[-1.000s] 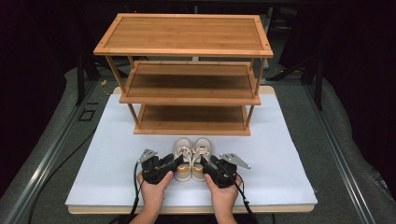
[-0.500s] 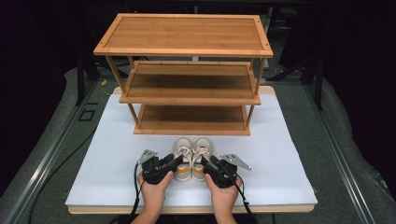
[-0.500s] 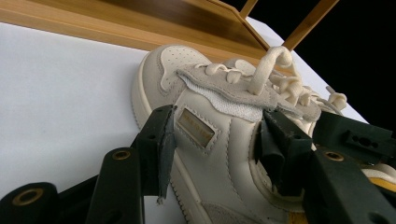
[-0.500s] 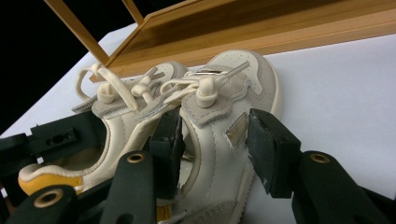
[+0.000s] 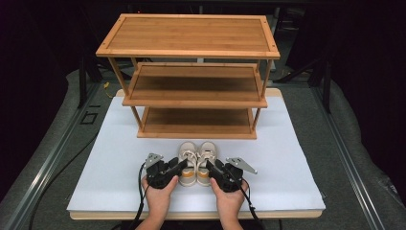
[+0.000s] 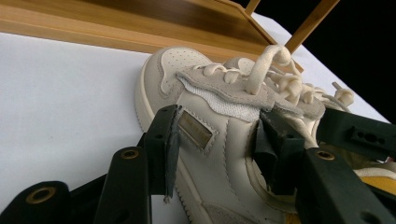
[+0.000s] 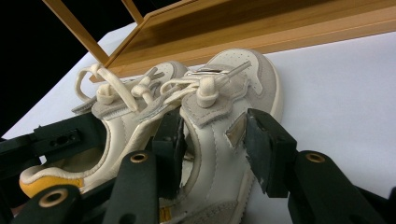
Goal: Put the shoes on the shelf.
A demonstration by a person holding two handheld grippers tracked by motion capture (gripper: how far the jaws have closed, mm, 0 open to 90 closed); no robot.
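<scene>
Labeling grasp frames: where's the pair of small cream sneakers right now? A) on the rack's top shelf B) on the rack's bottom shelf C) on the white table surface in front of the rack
C: the pair of small cream sneakers sits on the white table surface in front of the three-tier wooden rack, with the left gripper and right gripper each straddling one shoe.

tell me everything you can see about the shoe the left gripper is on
The left sneaker is a small cream shoe, leather-looking with grey suede-like panels, a perforated toe, thick cream laces, a small tab on its side and a yellow-orange lining at the heel. It stands upright on the white table cover, toe toward the wooden shoe rack, against its twin. The left gripper has one jaw outside it and one inside its opening.
</scene>
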